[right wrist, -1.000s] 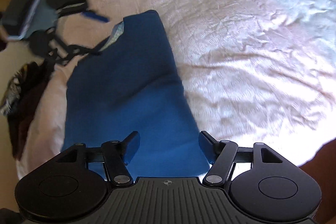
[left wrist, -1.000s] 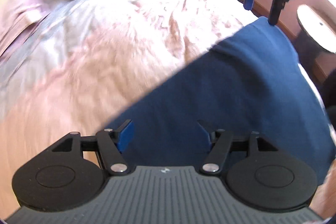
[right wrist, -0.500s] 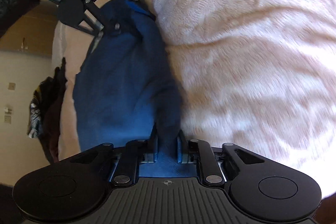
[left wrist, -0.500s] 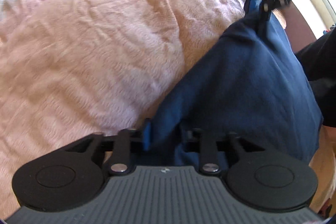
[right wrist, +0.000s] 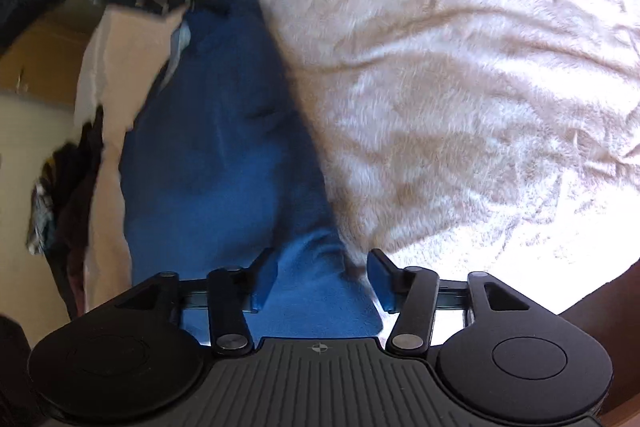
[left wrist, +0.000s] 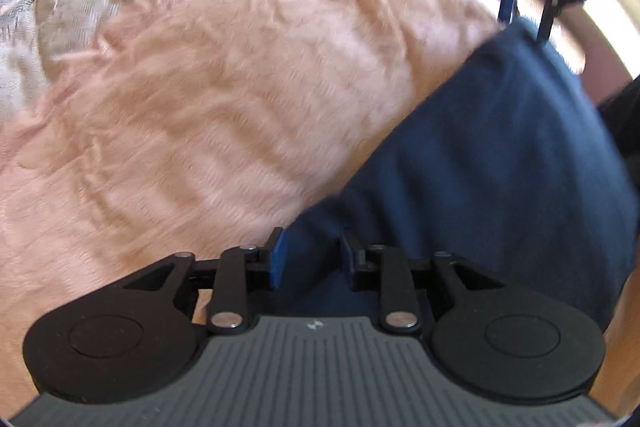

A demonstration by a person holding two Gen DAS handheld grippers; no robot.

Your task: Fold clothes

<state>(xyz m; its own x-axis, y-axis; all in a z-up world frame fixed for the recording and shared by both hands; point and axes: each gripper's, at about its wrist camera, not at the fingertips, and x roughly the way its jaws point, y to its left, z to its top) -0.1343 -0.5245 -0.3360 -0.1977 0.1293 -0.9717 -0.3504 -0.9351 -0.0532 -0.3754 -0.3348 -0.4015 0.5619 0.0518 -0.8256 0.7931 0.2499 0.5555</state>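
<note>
Both claws spread wide over the blue garment (right wrist: 224, 155)! Left gripper (left wrist: 310, 259) and right gripper (right wrist: 318, 279) hold nothing, pink bedspread (right wrist: 460, 87) beneath.

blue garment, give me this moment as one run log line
blue garment folded strip on pink bedspread | left gripper open at one end | right gripper open at other end

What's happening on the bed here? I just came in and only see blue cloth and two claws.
A person is folding a blue garment on a pink bedspread, using a handheld claw in each hand. The garment lies as a long folded strip near the bed's edge. The left claw and the right claw sit at opposite ends of it, both open with cloth lying between their fingers, so neither is gripping at this moment.
</note>
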